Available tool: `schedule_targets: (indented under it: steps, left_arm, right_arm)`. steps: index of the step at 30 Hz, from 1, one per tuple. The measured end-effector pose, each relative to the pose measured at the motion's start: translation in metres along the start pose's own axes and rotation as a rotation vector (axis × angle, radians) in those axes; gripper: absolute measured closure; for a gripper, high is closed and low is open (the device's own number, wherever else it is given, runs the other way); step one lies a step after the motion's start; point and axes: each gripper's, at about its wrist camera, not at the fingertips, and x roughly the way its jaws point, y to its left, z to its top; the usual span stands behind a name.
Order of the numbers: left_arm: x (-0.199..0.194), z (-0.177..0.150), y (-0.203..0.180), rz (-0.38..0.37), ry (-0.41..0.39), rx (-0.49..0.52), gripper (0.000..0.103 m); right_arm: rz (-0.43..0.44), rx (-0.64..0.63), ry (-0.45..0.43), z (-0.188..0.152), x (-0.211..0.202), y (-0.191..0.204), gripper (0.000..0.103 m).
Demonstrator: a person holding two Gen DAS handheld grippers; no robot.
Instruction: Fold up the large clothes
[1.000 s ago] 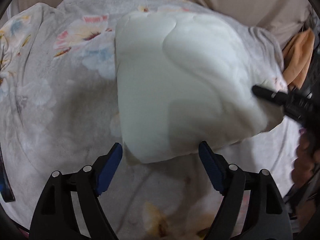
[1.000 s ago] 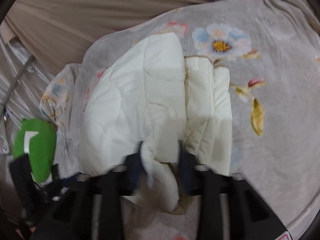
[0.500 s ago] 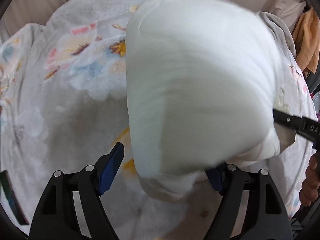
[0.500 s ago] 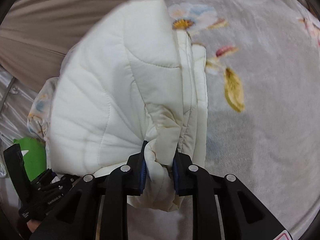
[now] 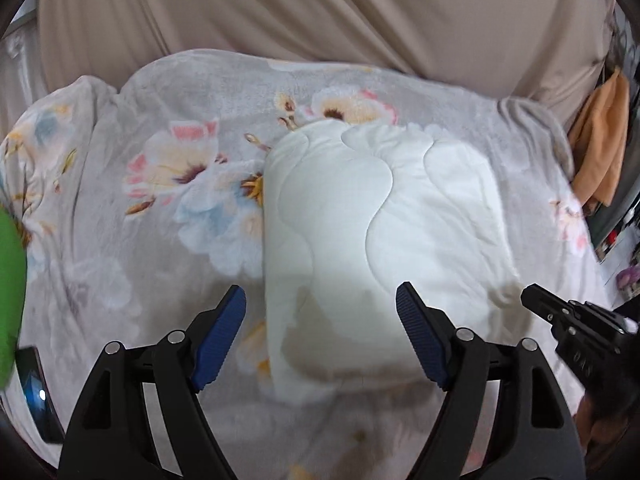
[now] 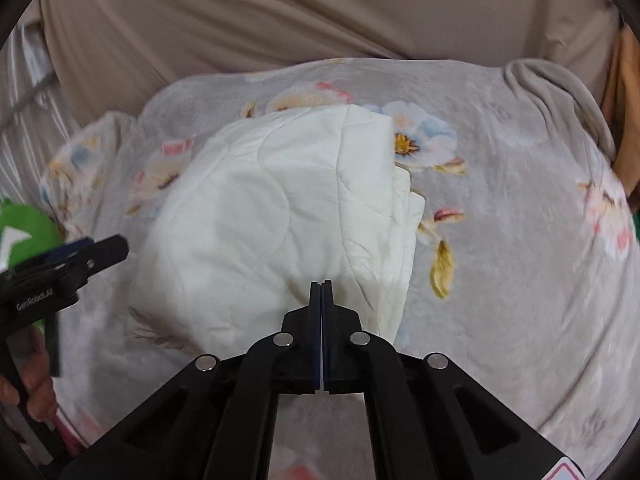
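A white quilted padded garment lies folded into a thick block on the floral grey blanket. My left gripper hovers above its near edge, jaws wide and blue pads apart, nothing pressed between them. In the right wrist view the same garment fills the middle, and my right gripper is shut with its pads together and nothing in them, just above the garment's near edge. Each gripper shows at the edge of the other view: the right one, the left one.
A beige curtain hangs behind the blanket. An orange cloth hangs at far right. A green object and a dark phone sit at the left edge. A hand holds the left gripper's handle.
The right gripper let go of the garment's fold and shut empty. The lifted garment dropped back flat onto the blanket. Both grippers pulled back and up from it.
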Motion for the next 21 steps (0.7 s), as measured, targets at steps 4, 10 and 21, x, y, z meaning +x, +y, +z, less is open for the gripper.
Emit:
schedule_targets:
  steps: [4, 10, 21]
  left_arm:
    - [0.043, -0.003, -0.010, 0.016, 0.078, 0.043, 0.026]
    - [0.072, -0.013, -0.009, 0.032, 0.118, 0.024, 0.018]
    - [0.040, -0.020, -0.020, 0.065, 0.116, 0.013, 0.023]
  right_arm:
    - [-0.010, 0.046, 0.124, -0.004, 0.052, -0.008, 0.103]
    - [-0.014, 0.058, 0.169, -0.009, 0.084, -0.010, 0.103]
    - [0.009, 0.114, 0.202, -0.038, 0.053, -0.010, 0.103]
